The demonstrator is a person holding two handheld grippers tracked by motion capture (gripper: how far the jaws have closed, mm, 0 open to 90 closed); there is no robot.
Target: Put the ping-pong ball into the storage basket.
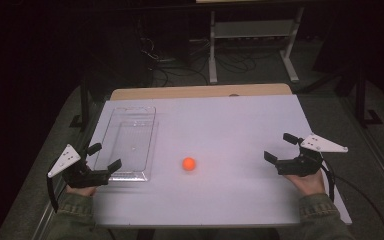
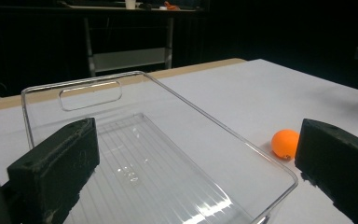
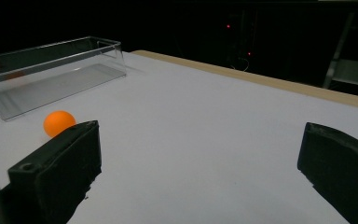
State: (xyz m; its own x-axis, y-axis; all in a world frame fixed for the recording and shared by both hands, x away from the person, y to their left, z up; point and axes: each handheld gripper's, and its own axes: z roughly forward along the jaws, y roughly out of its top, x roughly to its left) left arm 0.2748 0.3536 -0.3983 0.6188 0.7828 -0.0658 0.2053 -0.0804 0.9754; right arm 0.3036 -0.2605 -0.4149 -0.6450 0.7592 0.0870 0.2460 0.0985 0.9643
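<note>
High view takes in the whole white table point(image 1: 230, 125): a clear plastic tray point(image 1: 129, 142) lies left of centre, an orange ball point(image 1: 189, 163) sits on the bare surface just right of the tray's near end, and the two hand-held grippers sit at the lower left and lower right of the frame. The left gripper point(image 1: 105, 157) has its jaws spread wide with nothing between them, close to the tray's near corner. The right gripper point(image 1: 279, 146) is likewise wide open and empty, well apart from the ball, with bare table between them. Beyond the table's far edge, in the upper middle of the frame, a white shelf frame point(image 1: 252, 35) stands among loose cables on a dark floor.

The left gripper view adds what the high view cannot: the tray point(image 2: 168, 154) has a ribbed floor and a handle slot cut in its far wall, and it is empty. It lies between and past the two black jaws, while the ball point(image 2: 285, 143) rests outside its right wall, just beside the right-hand jaw in the frame.

The right gripper view shows the tray point(image 3: 51, 70) side-on at the upper left, and the ball point(image 3: 59, 122) near the tray's corner, partly hidden behind the top of the left-hand jaw. The open table point(image 3: 205, 140) spreads between the jaws.
</note>
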